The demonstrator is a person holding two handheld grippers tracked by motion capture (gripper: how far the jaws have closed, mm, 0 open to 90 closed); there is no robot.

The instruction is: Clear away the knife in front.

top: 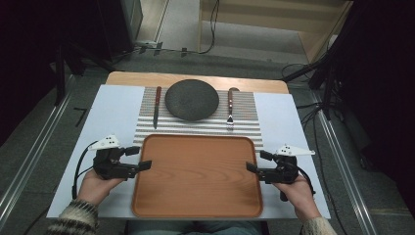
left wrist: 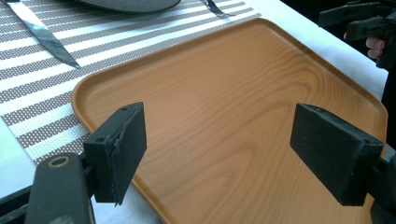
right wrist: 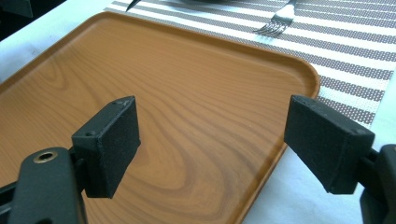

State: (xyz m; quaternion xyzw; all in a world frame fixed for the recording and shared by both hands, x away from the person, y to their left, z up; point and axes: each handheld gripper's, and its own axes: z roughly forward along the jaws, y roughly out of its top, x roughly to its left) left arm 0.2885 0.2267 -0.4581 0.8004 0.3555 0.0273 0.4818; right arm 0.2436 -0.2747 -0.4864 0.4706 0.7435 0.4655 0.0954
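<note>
Dim room, grey floor (top: 29,147), black cables (top: 213,24), pale wooden step (top: 274,19) beyond the table (top: 117,78).

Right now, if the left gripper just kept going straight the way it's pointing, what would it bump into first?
Probably the wooden tray. The left gripper is open and points across the tray's left edge, angled slightly down in its own view. Height above the tray is hard to judge, so it might skim over towards the right gripper.

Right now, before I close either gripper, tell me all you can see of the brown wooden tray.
The brown wood-grain tray is rectangular with rounded corners and a low raised rim. It is empty and lies flat on the white table cover, its far edge at the striped placemat. The left gripper and right gripper flank its sides, jaws open.
</note>
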